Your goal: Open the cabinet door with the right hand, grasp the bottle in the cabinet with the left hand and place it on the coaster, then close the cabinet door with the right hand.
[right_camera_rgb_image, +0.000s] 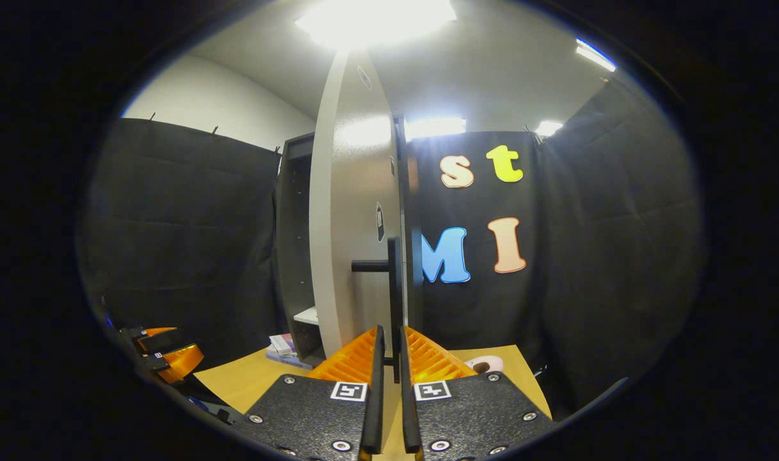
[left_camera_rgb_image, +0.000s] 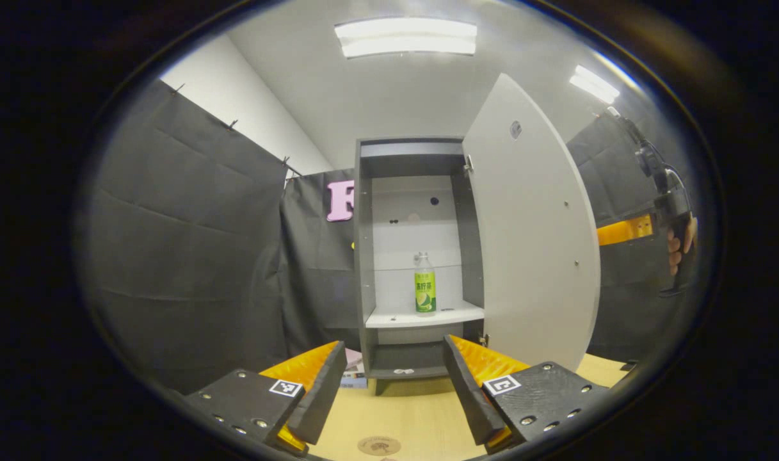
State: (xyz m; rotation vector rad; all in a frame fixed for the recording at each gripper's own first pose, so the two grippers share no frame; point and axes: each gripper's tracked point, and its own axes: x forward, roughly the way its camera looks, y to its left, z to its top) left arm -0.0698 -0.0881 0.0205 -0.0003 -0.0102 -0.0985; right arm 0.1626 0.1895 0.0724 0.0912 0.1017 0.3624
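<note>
On the pale wooden table (left_camera_rgb_image: pixel 421 416), the grey cabinet (left_camera_rgb_image: pixel 363 256) stands with its white door (left_camera_rgb_image: pixel 530 243) swung open. A green-labelled clear bottle (left_camera_rgb_image: pixel 425 283) stands on its shelf. The left gripper (left_camera_rgb_image: pixel 395 384) gapes empty; the right gripper (right_camera_rgb_image: pixel 389 358) clamps the door's black bar handle (right_camera_rgb_image: pixel 395 288). A round brown coaster (left_camera_rgb_image: pixel 378 445) lies near.

Cabinet: a tall grey cabinet (left_camera_rgb_image: pixel 365 256) with a pale interior stood on the wooden worktop.
Door: its flat white cabinet door (left_camera_rgb_image: pixel 530 243) stood swung wide open on the right, with a dark bar handle (right_camera_rgb_image: pixel 392 282) on its outer face.
Bottle: a clear plastic bottle with a green label (left_camera_rgb_image: pixel 425 283) stood upright on the white middle shelf (left_camera_rgb_image: pixel 395 317).
Coaster: a round brown coaster (left_camera_rgb_image: pixel 378 445) lay flat on the worktop, well in front of the cabinet.
</note>
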